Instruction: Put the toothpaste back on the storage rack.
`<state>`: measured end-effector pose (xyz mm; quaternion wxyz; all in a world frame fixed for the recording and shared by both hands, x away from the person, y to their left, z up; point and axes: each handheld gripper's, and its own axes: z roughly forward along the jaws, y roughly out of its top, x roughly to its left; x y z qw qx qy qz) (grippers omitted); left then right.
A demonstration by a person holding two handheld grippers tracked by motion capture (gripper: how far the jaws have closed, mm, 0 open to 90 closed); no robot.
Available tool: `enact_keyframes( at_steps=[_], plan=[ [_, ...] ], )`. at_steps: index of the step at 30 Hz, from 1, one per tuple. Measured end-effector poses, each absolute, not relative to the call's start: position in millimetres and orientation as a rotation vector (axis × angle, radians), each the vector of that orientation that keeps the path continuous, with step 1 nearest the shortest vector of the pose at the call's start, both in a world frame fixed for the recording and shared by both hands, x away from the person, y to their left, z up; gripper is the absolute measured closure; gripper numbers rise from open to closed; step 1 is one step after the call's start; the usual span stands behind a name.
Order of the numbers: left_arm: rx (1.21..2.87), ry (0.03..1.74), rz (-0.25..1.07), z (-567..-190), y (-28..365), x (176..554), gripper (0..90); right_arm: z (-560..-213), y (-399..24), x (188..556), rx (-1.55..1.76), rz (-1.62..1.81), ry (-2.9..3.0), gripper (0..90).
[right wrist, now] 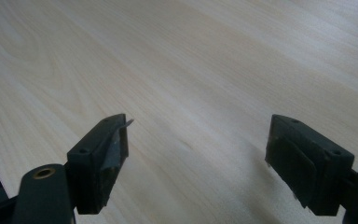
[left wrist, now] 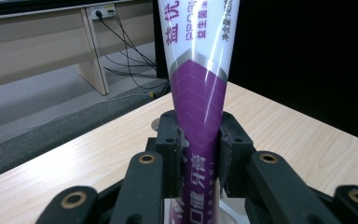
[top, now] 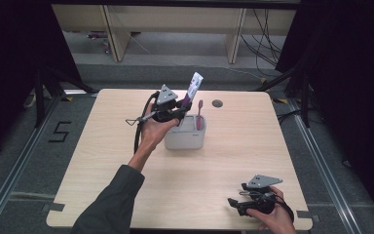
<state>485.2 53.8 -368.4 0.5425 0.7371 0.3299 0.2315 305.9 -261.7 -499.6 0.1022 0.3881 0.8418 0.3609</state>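
Your left gripper is clamped on the tube, just above centre in the high view. The tube stands nearly upright, its white end tilted a bit to the upper right, right over the left part of the holder. In the left gripper view both pads pinch the purple part of the tube. A pink brush stands in the holder's right side. Your right gripper sits at the lower right, jaws wide apart with just bare table between them.
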Motion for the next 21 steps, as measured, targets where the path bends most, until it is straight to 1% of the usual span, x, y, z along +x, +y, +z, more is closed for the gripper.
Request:
enact_keyframes(
  at_steps=[21],
  plan=[
    [1.715, 0.824, 0.527, -394.2, 42.7, 507.1, 73.0, -499.1, -261.1, 305.6, 1.142, 1.075, 2.491, 21.9]
  ],
)
